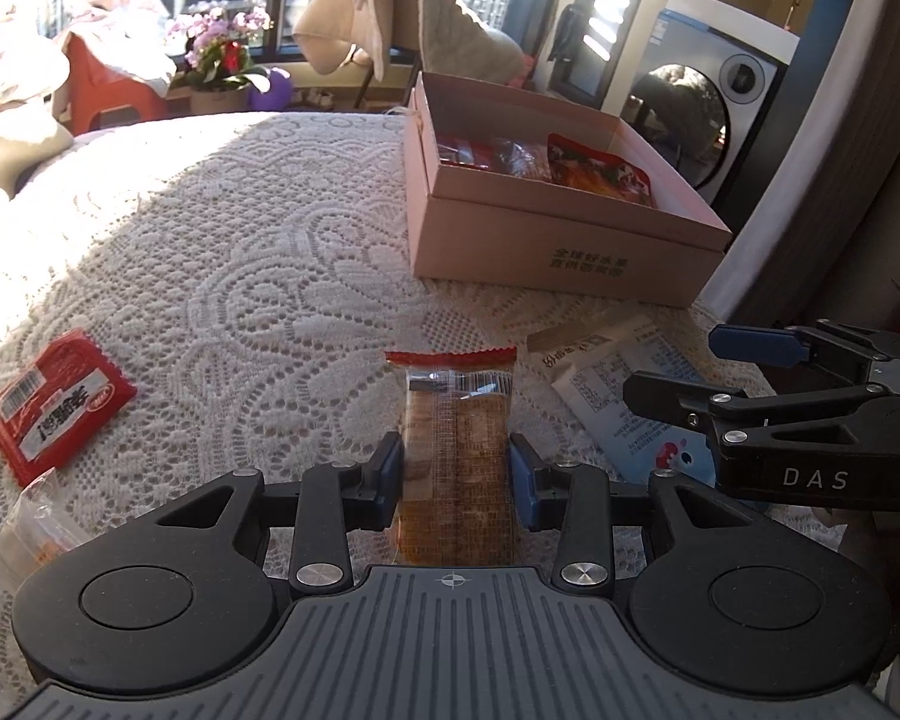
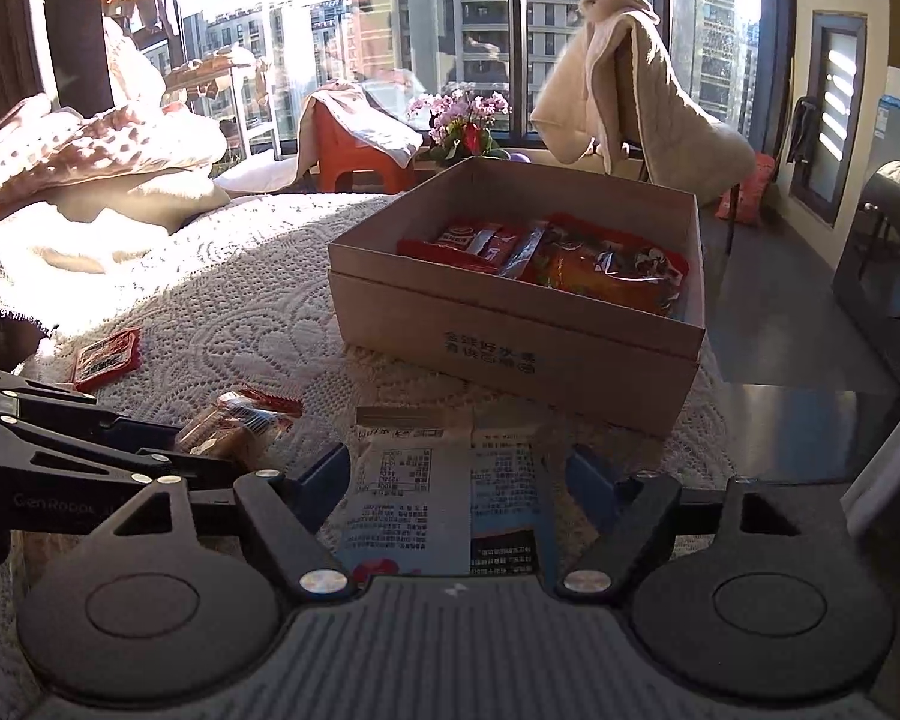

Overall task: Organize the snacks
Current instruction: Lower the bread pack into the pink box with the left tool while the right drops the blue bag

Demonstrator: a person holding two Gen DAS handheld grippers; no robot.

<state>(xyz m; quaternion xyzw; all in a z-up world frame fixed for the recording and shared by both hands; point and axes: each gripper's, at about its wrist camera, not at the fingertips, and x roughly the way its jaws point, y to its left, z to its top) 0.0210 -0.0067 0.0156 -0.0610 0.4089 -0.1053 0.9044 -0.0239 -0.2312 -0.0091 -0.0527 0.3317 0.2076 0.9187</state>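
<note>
A lace-covered table (image 1: 222,228) is seen under both cameras, and on it, toward the far right, a pink cardboard box (image 2: 510,354) stands open with several red snack packs (image 2: 570,258) already laid inside. Nearer than the box, just before its front wall, a flat pale pouch (image 2: 438,498) printed with small text lies label-side up. It is straddled by the right gripper (image 2: 459,480), whose jaws are spread and placed at the pouch's two long edges; no pad can be seen pressing, so it is judged released. To the left of the pouch, further from the box, a clear-wrapped biscuit pack (image 1: 456,450) with a red crimped end is clenched between the blue pads of the left gripper (image 1: 456,468). A small red sachet (image 1: 54,402) is left well to the left of the box, and a further clear wrapper (image 1: 30,534) lies at the near left edge. For the step in hand, the right jaws should be closed squarely across the pouch's width, low enough that the thin film is caught rather than skidded over the lace, and the biscuit pack should be carried without extra squeeze, since it is likely brittle.
</note>
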